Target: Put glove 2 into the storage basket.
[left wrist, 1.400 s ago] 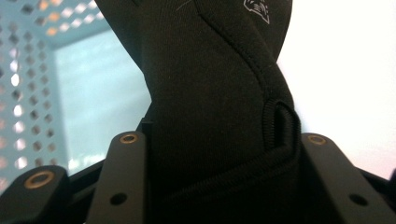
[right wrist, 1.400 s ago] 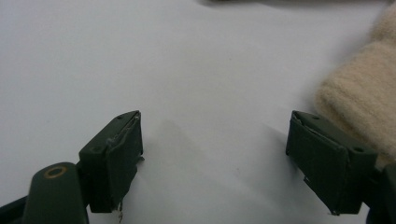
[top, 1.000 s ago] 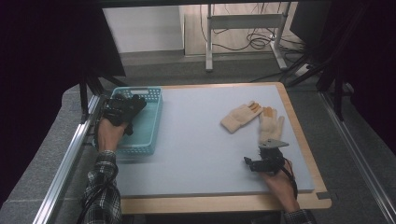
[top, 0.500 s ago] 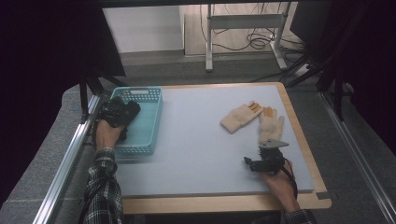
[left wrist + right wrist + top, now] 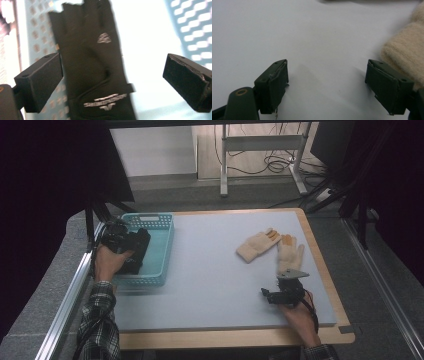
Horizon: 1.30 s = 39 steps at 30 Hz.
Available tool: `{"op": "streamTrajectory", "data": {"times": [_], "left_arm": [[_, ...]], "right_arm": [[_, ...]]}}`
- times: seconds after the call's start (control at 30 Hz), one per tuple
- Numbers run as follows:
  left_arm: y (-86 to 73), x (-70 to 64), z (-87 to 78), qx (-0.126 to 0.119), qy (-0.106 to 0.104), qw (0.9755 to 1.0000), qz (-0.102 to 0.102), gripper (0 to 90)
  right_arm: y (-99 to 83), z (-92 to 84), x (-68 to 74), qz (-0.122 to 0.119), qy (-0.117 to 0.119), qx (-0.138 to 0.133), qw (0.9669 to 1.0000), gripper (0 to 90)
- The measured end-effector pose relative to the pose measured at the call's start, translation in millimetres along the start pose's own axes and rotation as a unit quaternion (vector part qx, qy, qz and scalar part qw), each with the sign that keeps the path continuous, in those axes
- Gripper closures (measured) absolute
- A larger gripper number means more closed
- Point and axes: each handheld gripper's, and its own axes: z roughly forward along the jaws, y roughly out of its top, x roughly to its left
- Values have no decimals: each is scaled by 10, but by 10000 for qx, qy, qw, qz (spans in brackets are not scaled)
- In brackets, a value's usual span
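On the grey bench (image 5: 210, 285), my left gripper (image 5: 112, 75) has just been opening its jaws over the teal basket (image 5: 162, 245) with the black glove (image 5: 92, 65) loose between them, apt to snag a pad, while beside the beige glove (image 5: 409, 55) my right gripper (image 5: 327, 85) gapes empty.

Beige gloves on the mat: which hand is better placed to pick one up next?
Probably the right. The right gripper sits open just short of the nearer beige glove, whose cuff lies beside its jaw. The left gripper is over the teal basket, jaws just opened above the black glove.

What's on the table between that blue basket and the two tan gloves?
Nothing: in the high view the grey mat lies bare between the teal basket and the nearer beige glove. The black glove lies inside the basket.
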Motion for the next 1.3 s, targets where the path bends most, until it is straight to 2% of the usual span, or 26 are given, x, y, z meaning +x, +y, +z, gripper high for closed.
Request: {"op": "streamTrajectory", "data": {"times": [0.03,0.1,0.2,0.27,0.3,0.33,0.5,0.57,0.63,0.67,0.7,0.73,0.8,0.83,0.87,0.9,0.93,0.97,1.0,1.07,1.1,1.13,1.17,1.2,1.23,1.3], "left_arm": [[0,0,0,0,0,10000,0,31],[-20,-69,-24,-145,-215,9996,65,31],[-50,-217,-46,-253,-429,9983,310,25],[-62,-279,-58,-328,-584,9971,371,22],[-62,-279,-58,-328,-584,9971,371,19],[-72,-337,-67,-388,-736,9956,420,17],[-86,-451,-91,-438,-950,9932,507,20],[-98,-537,-132,-542,-1172,9899,582,24],[-103,-571,-153,-600,-1219,9888,621,21],[-114,-642,-197,-707,-1312,9862,715,20],[-114,-642,-197,-707,-1312,9862,715,11],[-126,-684,-221,-732,-1370,9843,836,0],[-145,-803,-294,-841,-1321,9825,1011,2],[-156,-860,-328,-895,-1367,9804,1104,0],[-165,-902,-355,-937,-1412,9790,1135,0],[-165,-902,-355,-937,-1412,9790,1135,0],[-183,-978,-393,-1023,-1451,9770,1183,0],[-183,-978,-393,-1023,-1451,9770,1183,0],[-218,-1091,-432,-1115,-1488,9745,1253,0],[-258,-1201,-452,-1196,-1537,9711,1377,0],[-258,-1201,-452,-1196,-1537,9711,1377,0],[-305,-1317,-458,-1278,-1563,9674,1530,0],[-305,-1317,-458,-1278,-1563,9674,1530,0],[-356,-1434,-448,-1297,-1559,9646,1685,0],[-383,-1489,-435,-1301,-1549,9630,1782,0],[-408,-1544,-418,-1263,-1534,9625,1849,3]], "right_arm": [[0,0,0,0,0,0,10000,183],[0,0,1,-2,-4,0,10000,183],[0,0,1,-4,-5,-2,10000,183],[0,0,2,1,-3,-2,10000,183],[0,0,2,1,-3,-2,10000,183],[0,0,1,-3,-6,-1,10000,183],[0,0,2,-1,-6,-2,10000,183],[-1,-1,1,-4,-5,1,10000,183],[-1,-1,1,-5,-5,0,10000,183],[0,-1,2,-1,-3,-1,10000,183],[0,-1,2,-1,-3,-1,10000,183],[-1,-1,2,-2,-4,0,10000,183],[-1,-1,3,-2,-4,0,10000,183],[-1,-1,3,0,-4,0,10000,183],[0,-1,2,0,-4,0,10000,183],[0,-1,2,0,-4,0,10000,183],[0,0,3,0,-4,1,10000,183],[0,0,3,0,-4,1,10000,183],[0,0,3,0,-4,0,10000,183],[0,0,3,2,-7,0,10000,183],[0,0,3,2,-7,0,10000,183],[0,0,3,2,-7,0,10000,183],[0,0,3,2,-7,0,10000,183],[0,1,5,10,-5,-5,10000,183],[0,1,4,6,-7,-3,10000,183],[0,1,3,2,-8,-3,10000,183]]}}
